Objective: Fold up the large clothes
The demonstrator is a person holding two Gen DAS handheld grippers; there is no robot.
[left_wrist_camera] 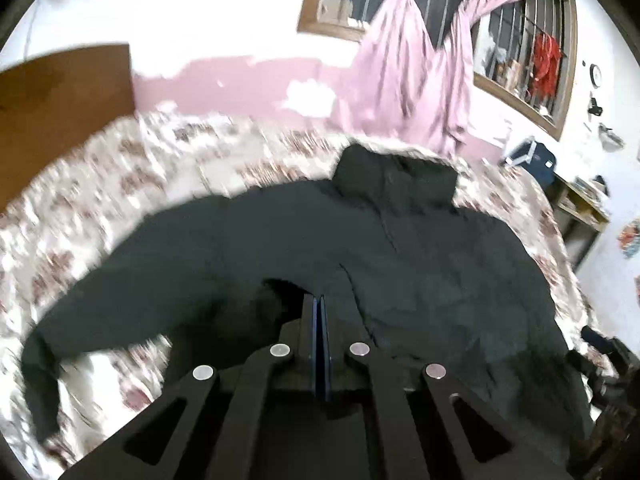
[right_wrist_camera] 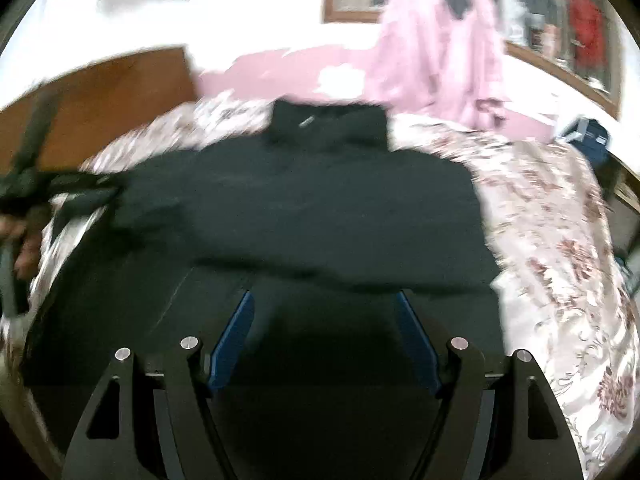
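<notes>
A dark padded jacket (left_wrist_camera: 420,248) lies spread front-up on the floral bed, its collar towards the wall and one sleeve (left_wrist_camera: 80,320) stretched out to the left. My left gripper (left_wrist_camera: 319,304) is shut, blue pads pressed together, with its tips at a raised fold of cloth where that sleeve meets the body. In the right wrist view the same jacket (right_wrist_camera: 320,200) fills the middle. My right gripper (right_wrist_camera: 325,296) hangs open just above its lower part, with nothing pinched between the blue pads. The left gripper (right_wrist_camera: 100,194) and the hand (right_wrist_camera: 24,248) holding it show at the jacket's left edge.
The floral bedsheet (left_wrist_camera: 120,168) surrounds the jacket, and more of the bedsheet (right_wrist_camera: 560,240) shows on the right. A wooden headboard (left_wrist_camera: 60,100) stands at the far left. Pink curtains (left_wrist_camera: 412,72) hang at the barred window behind. A low shelf (left_wrist_camera: 580,200) stands beside the bed on the right.
</notes>
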